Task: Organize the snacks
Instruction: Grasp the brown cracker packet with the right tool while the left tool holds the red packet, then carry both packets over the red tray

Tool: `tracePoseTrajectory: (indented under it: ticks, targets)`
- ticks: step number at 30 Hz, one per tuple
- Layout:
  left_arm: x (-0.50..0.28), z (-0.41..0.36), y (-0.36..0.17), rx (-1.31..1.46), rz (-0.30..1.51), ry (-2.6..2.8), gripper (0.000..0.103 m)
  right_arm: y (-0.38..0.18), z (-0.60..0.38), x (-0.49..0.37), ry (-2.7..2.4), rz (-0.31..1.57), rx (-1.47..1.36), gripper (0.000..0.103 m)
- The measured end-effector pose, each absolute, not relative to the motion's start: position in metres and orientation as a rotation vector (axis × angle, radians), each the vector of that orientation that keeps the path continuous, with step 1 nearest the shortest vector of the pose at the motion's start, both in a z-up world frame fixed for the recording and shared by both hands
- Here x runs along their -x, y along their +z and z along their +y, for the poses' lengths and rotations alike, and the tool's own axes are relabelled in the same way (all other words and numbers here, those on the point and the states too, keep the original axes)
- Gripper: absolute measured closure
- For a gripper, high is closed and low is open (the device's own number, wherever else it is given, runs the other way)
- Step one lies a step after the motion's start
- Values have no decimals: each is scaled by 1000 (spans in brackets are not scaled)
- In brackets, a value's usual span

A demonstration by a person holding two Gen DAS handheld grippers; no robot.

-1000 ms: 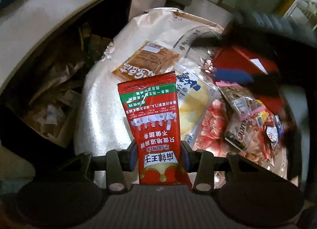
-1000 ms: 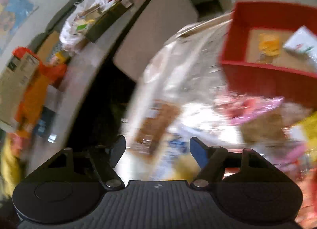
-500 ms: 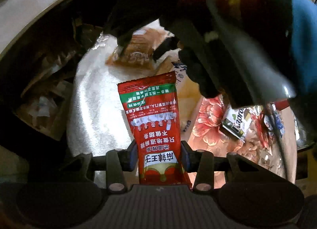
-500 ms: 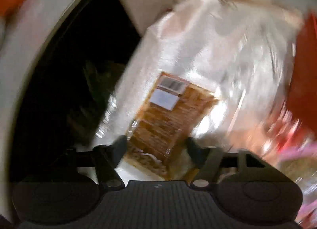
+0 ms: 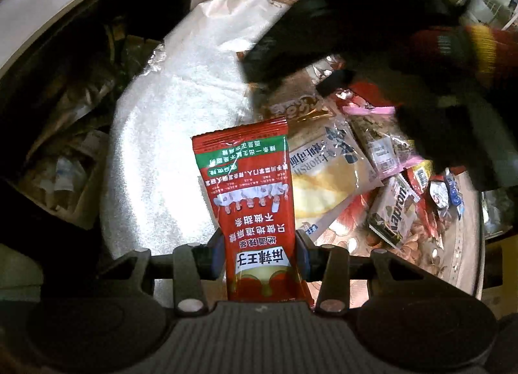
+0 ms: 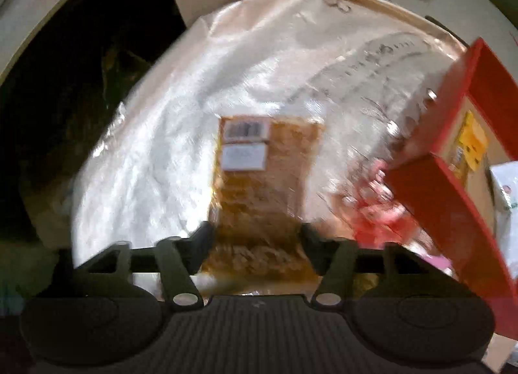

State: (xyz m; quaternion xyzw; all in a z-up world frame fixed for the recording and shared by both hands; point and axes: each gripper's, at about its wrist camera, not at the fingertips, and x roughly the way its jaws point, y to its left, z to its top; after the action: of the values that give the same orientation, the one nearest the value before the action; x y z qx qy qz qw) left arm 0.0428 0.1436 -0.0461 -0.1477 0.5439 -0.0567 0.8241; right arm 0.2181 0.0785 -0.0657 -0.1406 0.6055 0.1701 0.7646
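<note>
Left fingers [image 5: 259, 252] clamp red sachet [image 5: 249, 199]. Right fingers [image 6: 257, 249] just reopened, half-wide, straddling brown snack pack [image 6: 264, 179], pads off it. Risk: slick film slips when closing.

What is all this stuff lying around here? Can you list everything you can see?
Red sachet with white print: one, red and green, clamped in the left gripper.
Brown clear-wrapped snack packet: one, amber, on the white sack, between the right jaws.
White woven sack: one, silvery white, under the snacks.
Yellow bread packet: one, clear and yellow, right of the sachet.
Small mixed wrappers: several, assorted colours, far right.
Red cardboard box: one, red, right edge, open.
Left gripper: black, shut on the sachet.
Right gripper: black, jaws just opening, astride the brown packet.
</note>
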Motion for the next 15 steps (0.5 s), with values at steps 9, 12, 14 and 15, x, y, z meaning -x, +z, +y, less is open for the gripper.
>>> tracePoseTrajectory:
  ticks: [9,12,14,15]
  targets:
    - [-47,146,-49,343,1164,-105,66,-73,78,-208,425,1238,405,40]
    - [-49,149,-48,373,1156,-83,66,-63,61,-208,439,1264,347,46]
    - [-50,153,-48,399,1150,-60,66,-59,51,-205,438,1245,333,46]
    - [-50,156,-48,416,1144,-52,66,-57,46,-203,445,1238,316,46]
